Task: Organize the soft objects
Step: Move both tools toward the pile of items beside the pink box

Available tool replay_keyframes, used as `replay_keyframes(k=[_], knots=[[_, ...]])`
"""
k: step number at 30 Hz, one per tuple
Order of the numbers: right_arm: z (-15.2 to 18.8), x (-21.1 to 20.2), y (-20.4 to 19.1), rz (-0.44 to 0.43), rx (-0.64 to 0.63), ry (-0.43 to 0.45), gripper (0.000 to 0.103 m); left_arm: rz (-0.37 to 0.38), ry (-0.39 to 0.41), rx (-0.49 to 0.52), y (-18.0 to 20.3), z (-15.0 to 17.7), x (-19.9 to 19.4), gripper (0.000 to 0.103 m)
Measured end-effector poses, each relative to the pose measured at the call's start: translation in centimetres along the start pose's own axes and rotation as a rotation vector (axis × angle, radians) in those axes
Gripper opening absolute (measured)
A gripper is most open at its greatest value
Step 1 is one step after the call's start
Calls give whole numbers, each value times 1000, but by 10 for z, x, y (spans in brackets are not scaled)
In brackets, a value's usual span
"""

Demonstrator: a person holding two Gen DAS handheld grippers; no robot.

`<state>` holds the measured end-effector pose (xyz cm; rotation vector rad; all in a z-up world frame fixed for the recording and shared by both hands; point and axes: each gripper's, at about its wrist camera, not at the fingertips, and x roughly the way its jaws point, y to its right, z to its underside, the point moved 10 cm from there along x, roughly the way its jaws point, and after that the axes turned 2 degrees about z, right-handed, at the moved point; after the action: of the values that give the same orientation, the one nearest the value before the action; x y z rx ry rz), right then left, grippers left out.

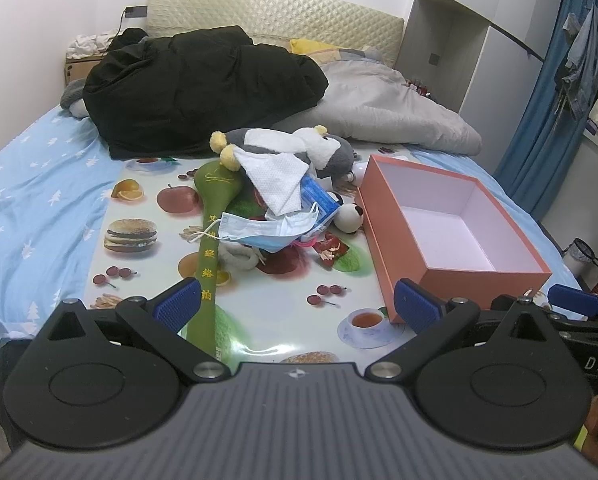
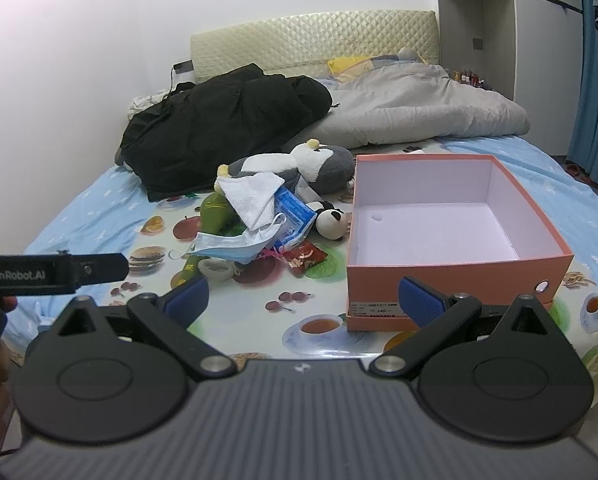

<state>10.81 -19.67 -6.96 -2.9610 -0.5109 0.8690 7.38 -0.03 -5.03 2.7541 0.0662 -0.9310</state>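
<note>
Both grippers hover low over the printed mat, fingers spread wide and holding nothing.

Left gripper (image 1: 297, 306) and right gripper (image 2: 303, 300) face a heap of soft things on the mat (image 1: 147, 264): a face mask (image 1: 259, 232) on top, a white cloth (image 1: 277, 178), a grey plush (image 1: 319, 148) behind, a small panda (image 1: 349, 216) half buried, and a green mallet (image 1: 211, 248) whose handle end is cut off behind the left gripper's finger. A blue packet (image 2: 295, 210) and a red wrapper (image 2: 305, 258) are too covered to identify. Just right of the heap stands the open box (image 2: 451, 264), nothing inside. Beyond, a black coat (image 1: 195, 84) hides part of the bed (image 1: 39, 184).
</note>
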Motion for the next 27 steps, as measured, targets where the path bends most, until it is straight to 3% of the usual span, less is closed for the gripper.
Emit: replay_keyframes(k=[27], knots=[[2,9,-1,-4,10,-22,103,15,-11,20,10,12,17,103]])
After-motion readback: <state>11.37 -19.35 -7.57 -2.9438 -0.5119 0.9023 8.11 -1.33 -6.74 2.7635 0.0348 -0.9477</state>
